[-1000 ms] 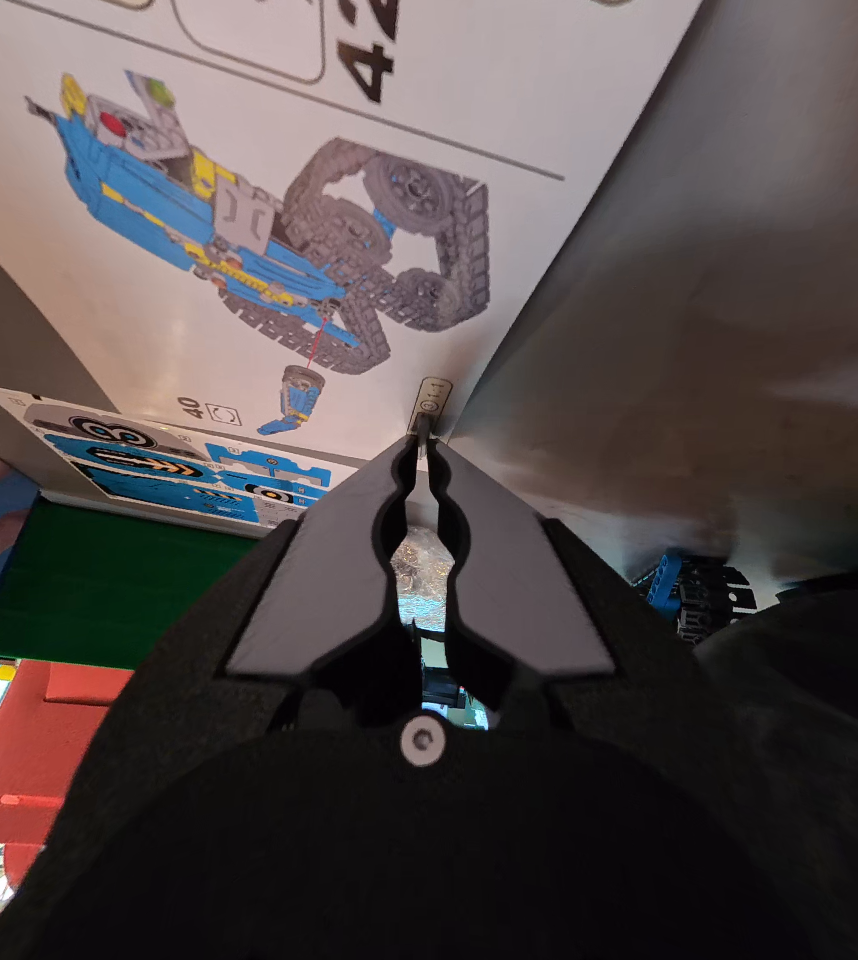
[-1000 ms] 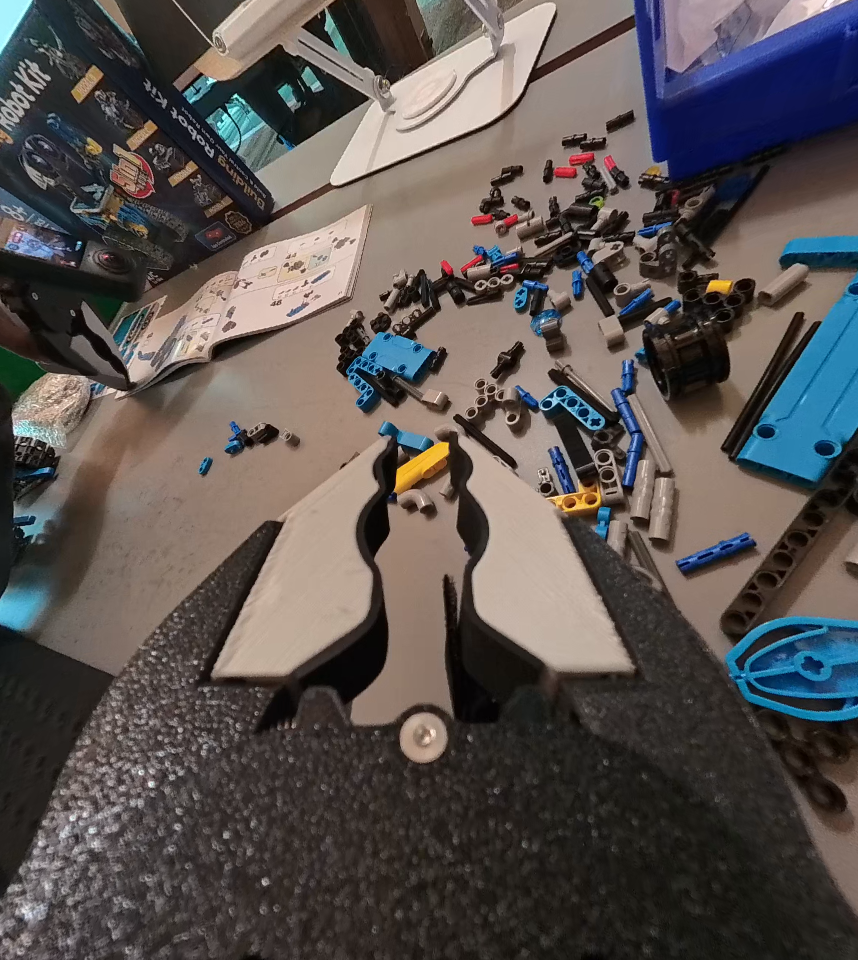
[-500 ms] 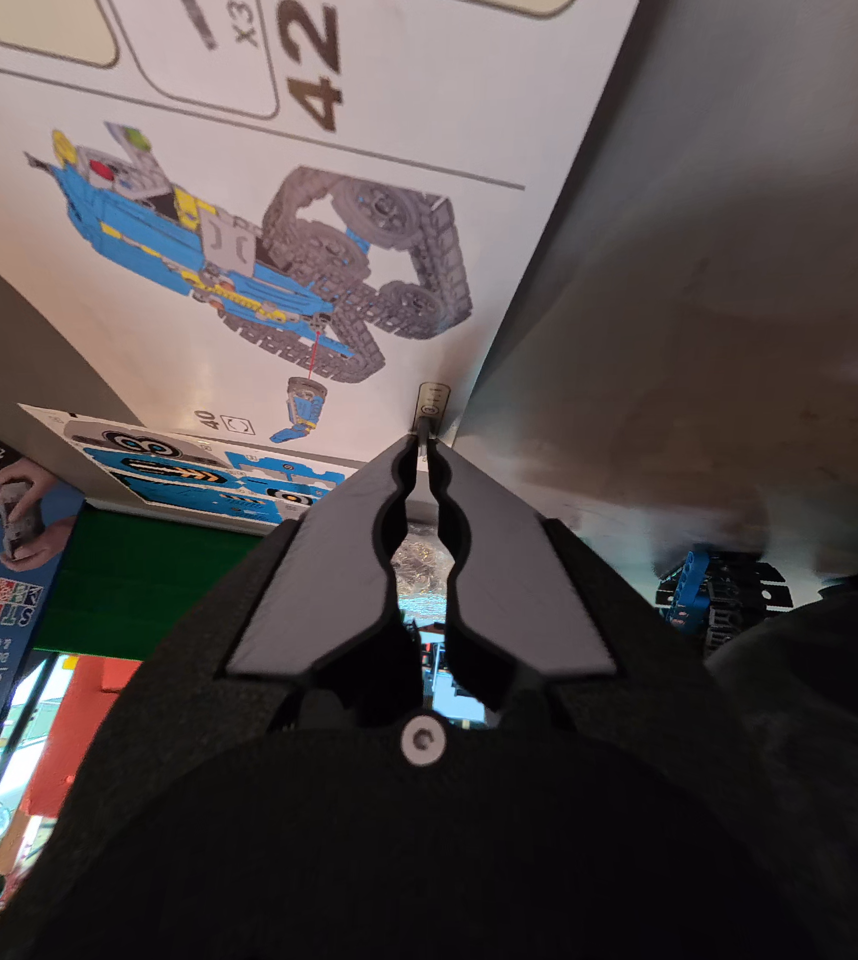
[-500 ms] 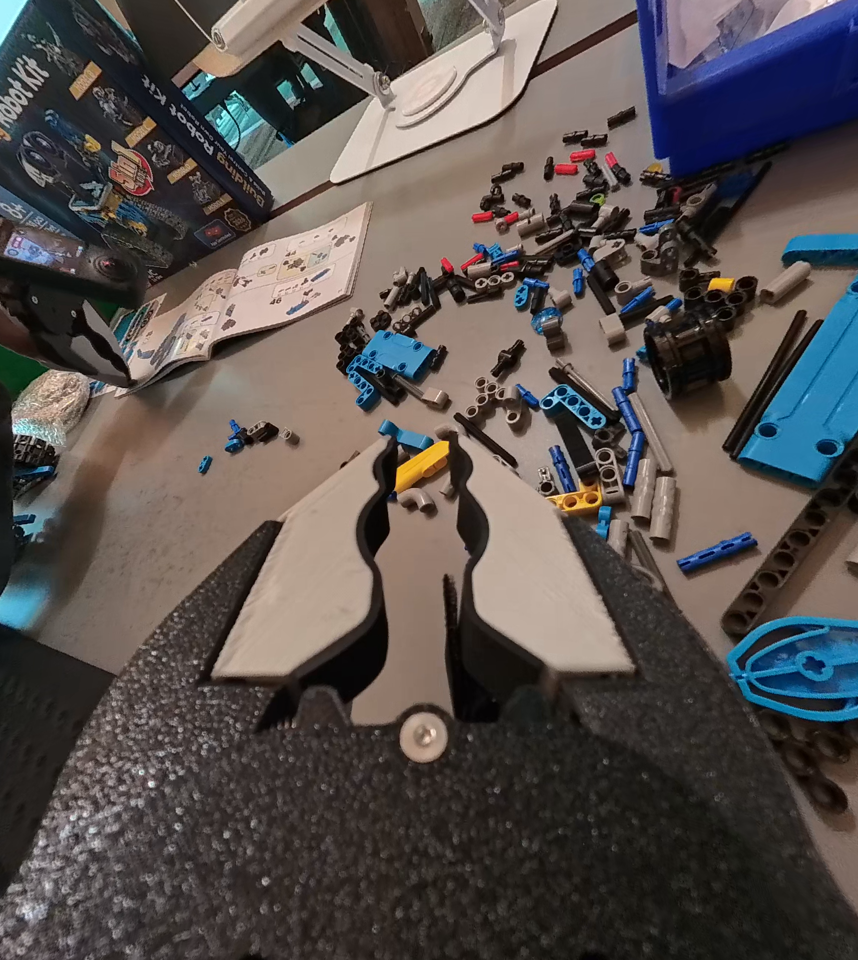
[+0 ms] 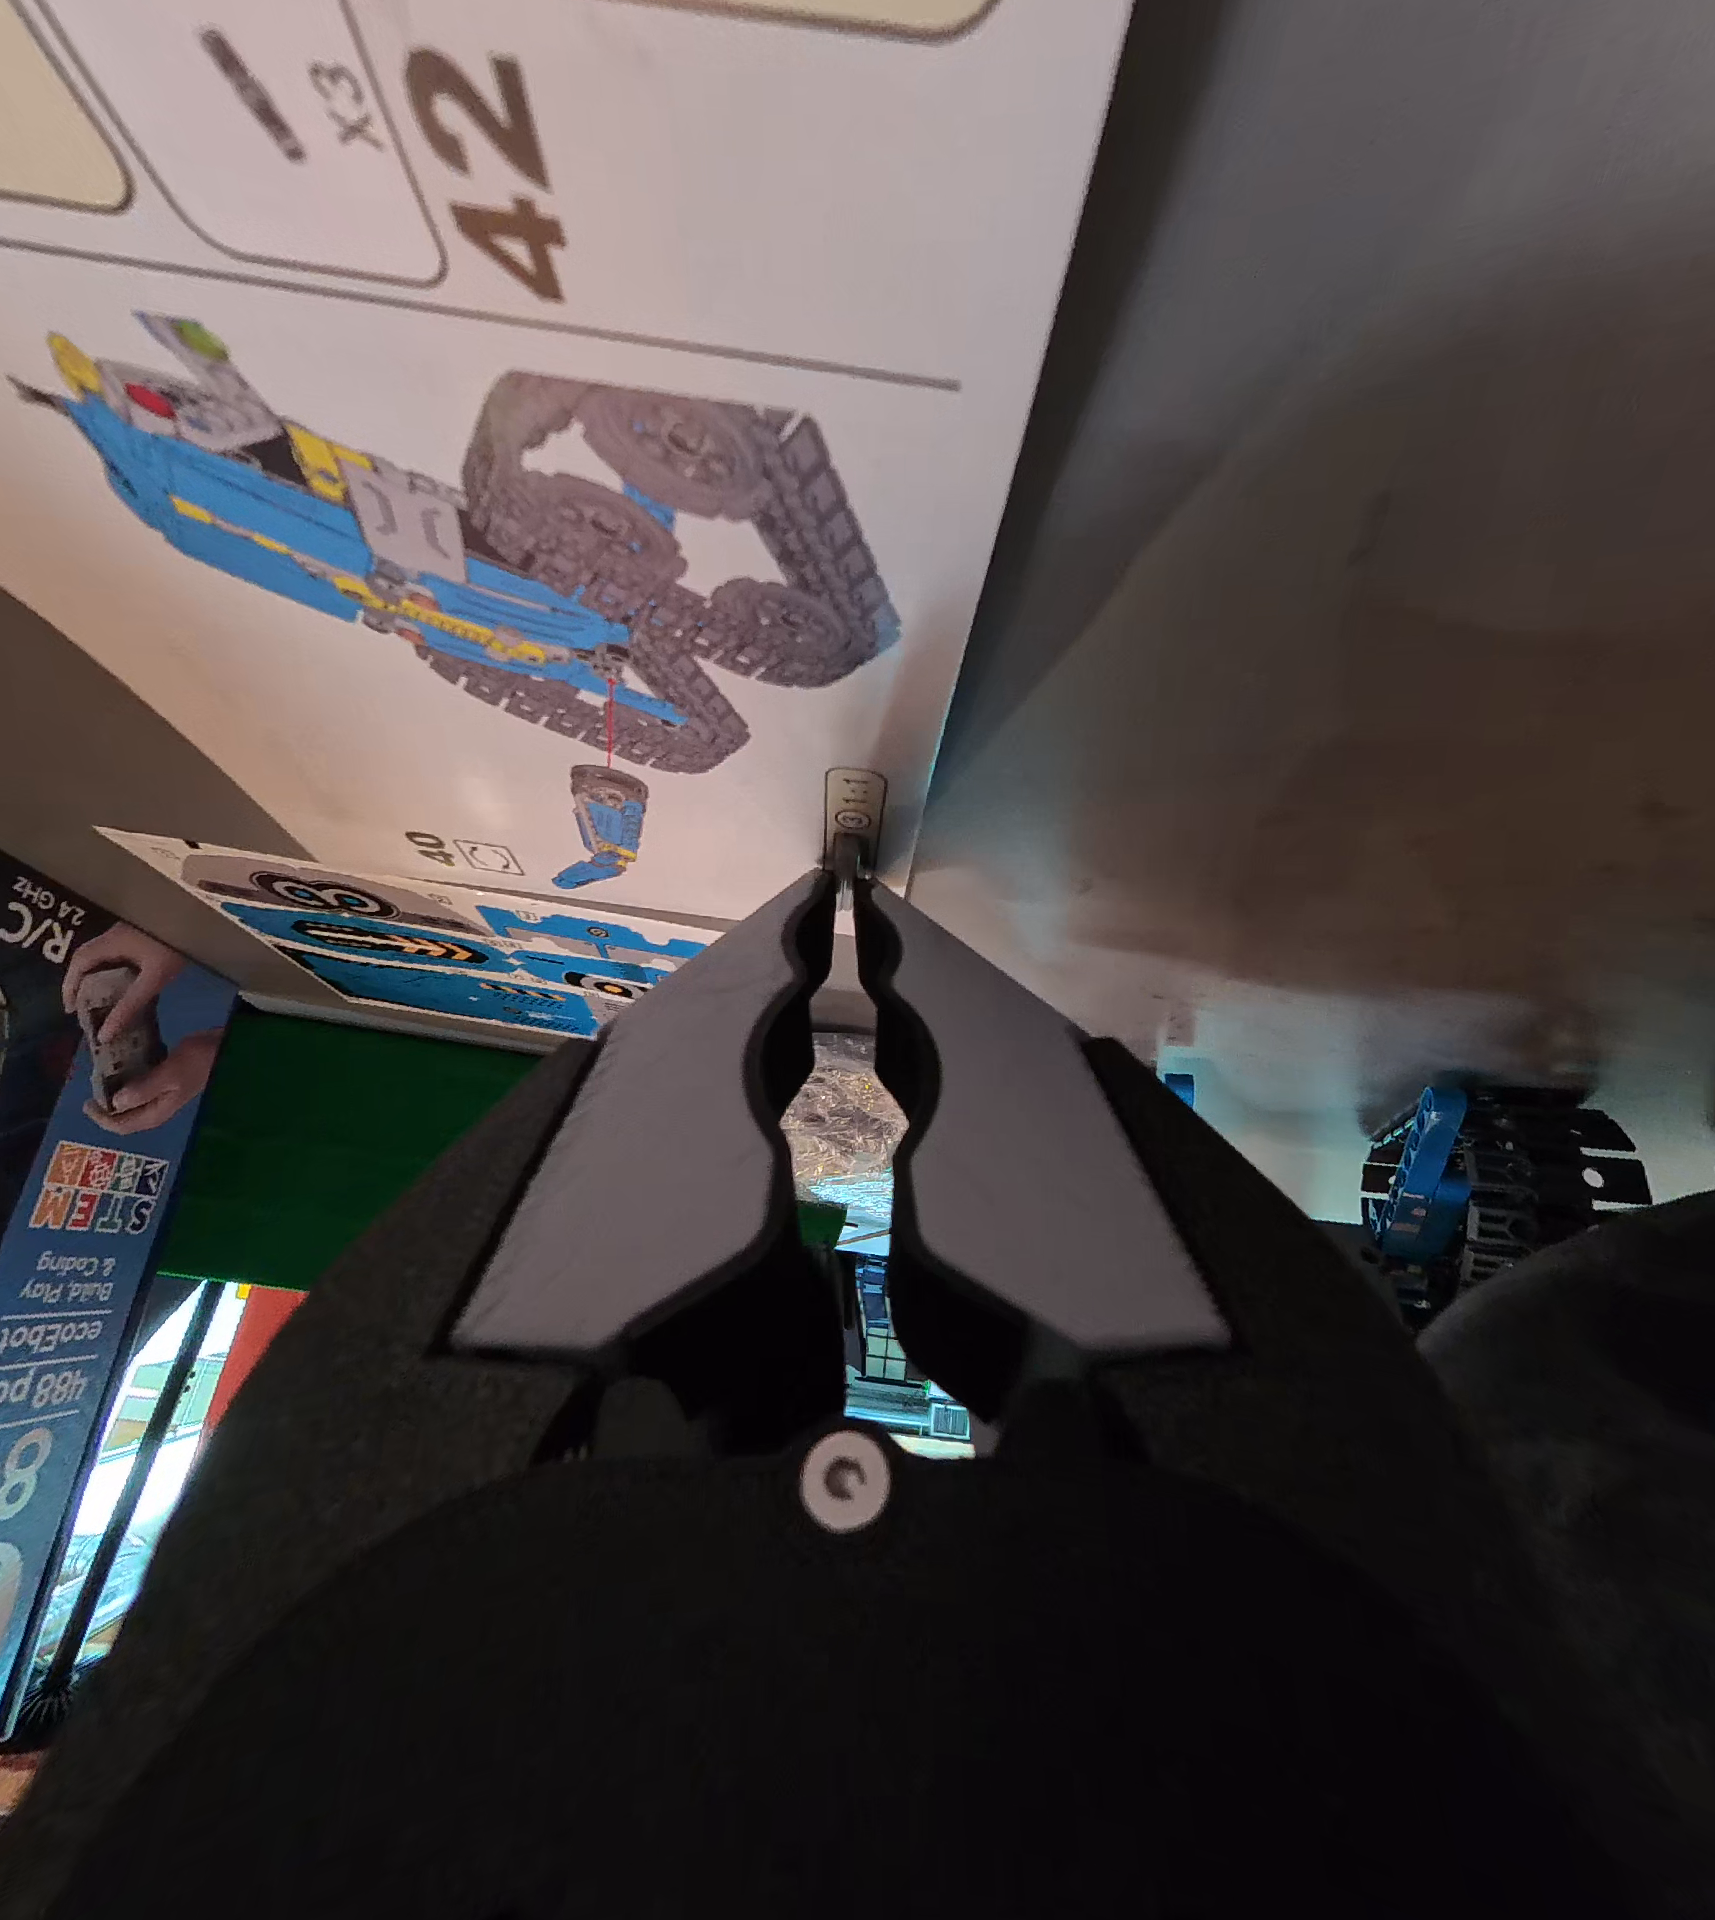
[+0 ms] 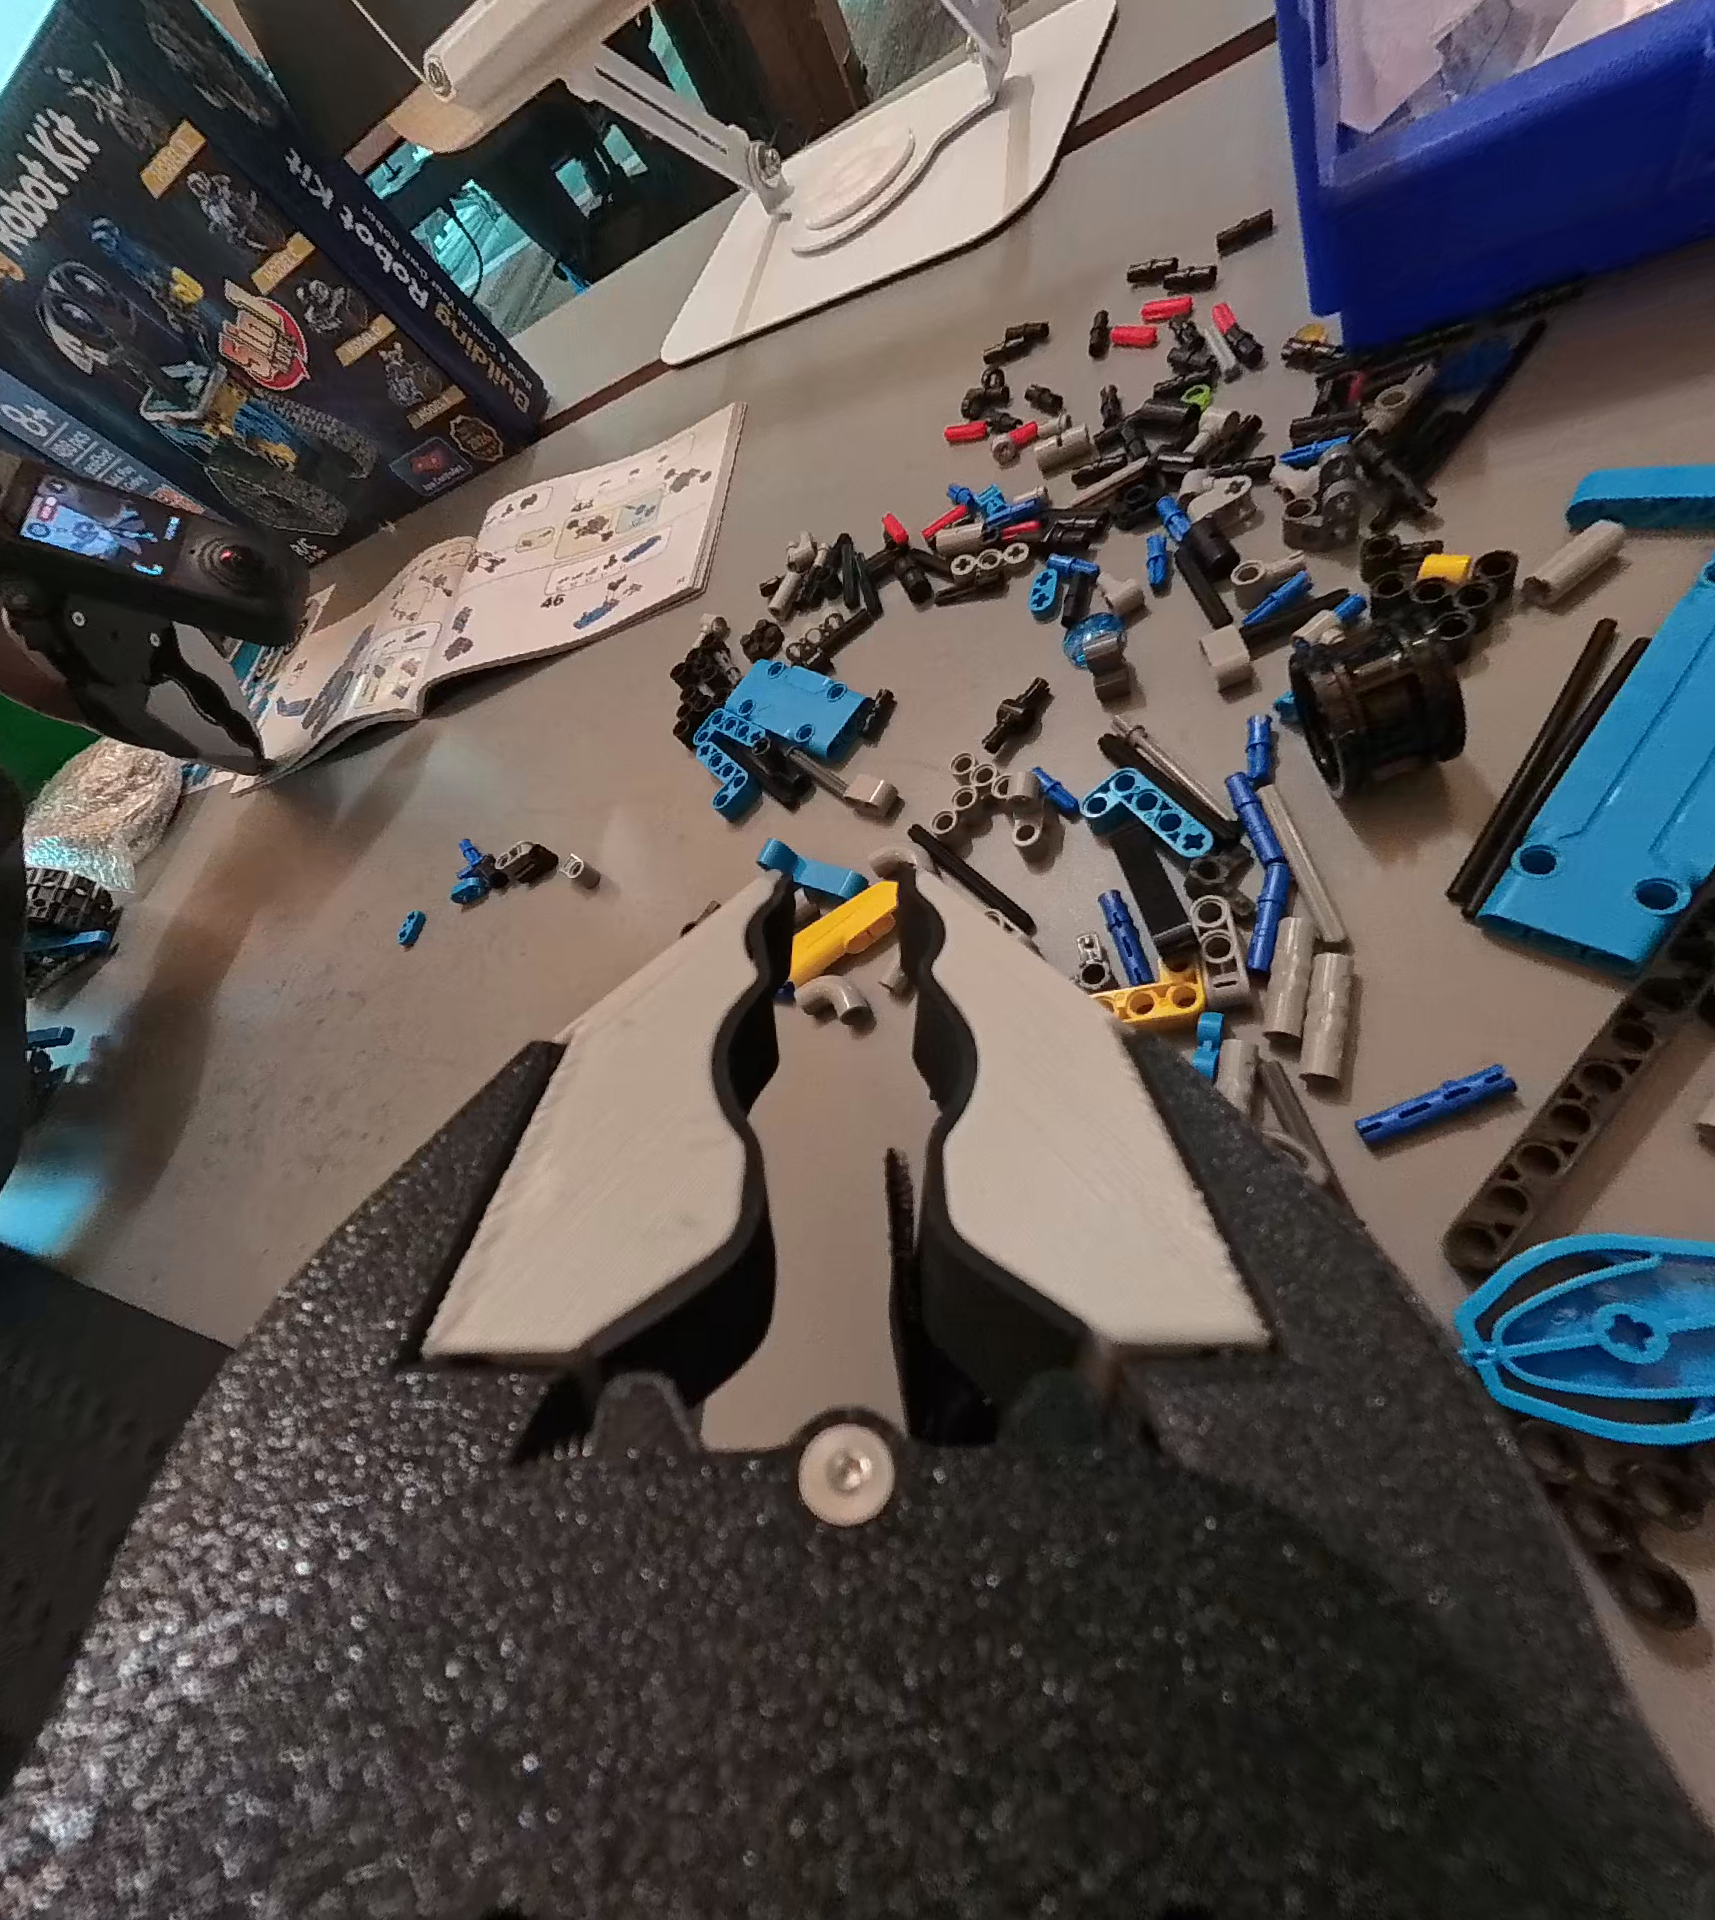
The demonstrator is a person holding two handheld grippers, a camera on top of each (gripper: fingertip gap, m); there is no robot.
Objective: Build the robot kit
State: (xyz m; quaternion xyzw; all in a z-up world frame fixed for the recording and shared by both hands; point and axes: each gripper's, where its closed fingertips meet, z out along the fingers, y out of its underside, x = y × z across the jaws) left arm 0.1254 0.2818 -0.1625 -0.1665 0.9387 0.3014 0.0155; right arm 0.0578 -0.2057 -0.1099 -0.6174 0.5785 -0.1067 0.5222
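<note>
1. Since a second ago, your left tool [image 5: 845, 883] has swung a little left with the page, so the kit box [image 5: 53, 1247] at the left shows more in the left wrist view. Your right tool [image 6: 842, 894] has hardly shifted.
2. The bench [image 6: 313, 1039] is grey. It carries the kit box at far left, a white stand base [image 6: 884, 187] at the far middle and a blue bin [image 6: 1559, 156] at far right.
3. The instruction booklet [image 6: 572, 561] lies open in front of the box, left of the loose pieces [image 6: 1144, 468]. One page [image 5: 728, 312] is lifted and fills the upper left wrist view.
4. Your left tool is closed on the near corner of that page, with only the fingertips on the paper. Paper held this way looks likely to crease or tear, so keep the pull gentle and in line with the sheet.
5. Your right tool stands narrowly apart and holds nothing, on the near side of the scattered pieces. A long blue panel [image 6: 1663, 727] and a black wheel [image 6: 1378, 707] lie to its right.
6. A small yellow piece [image 6: 848, 925] lies on the bench just beyond the right tool's tips and shows through the gap. I cannot tell whether the tips touch it.
</note>
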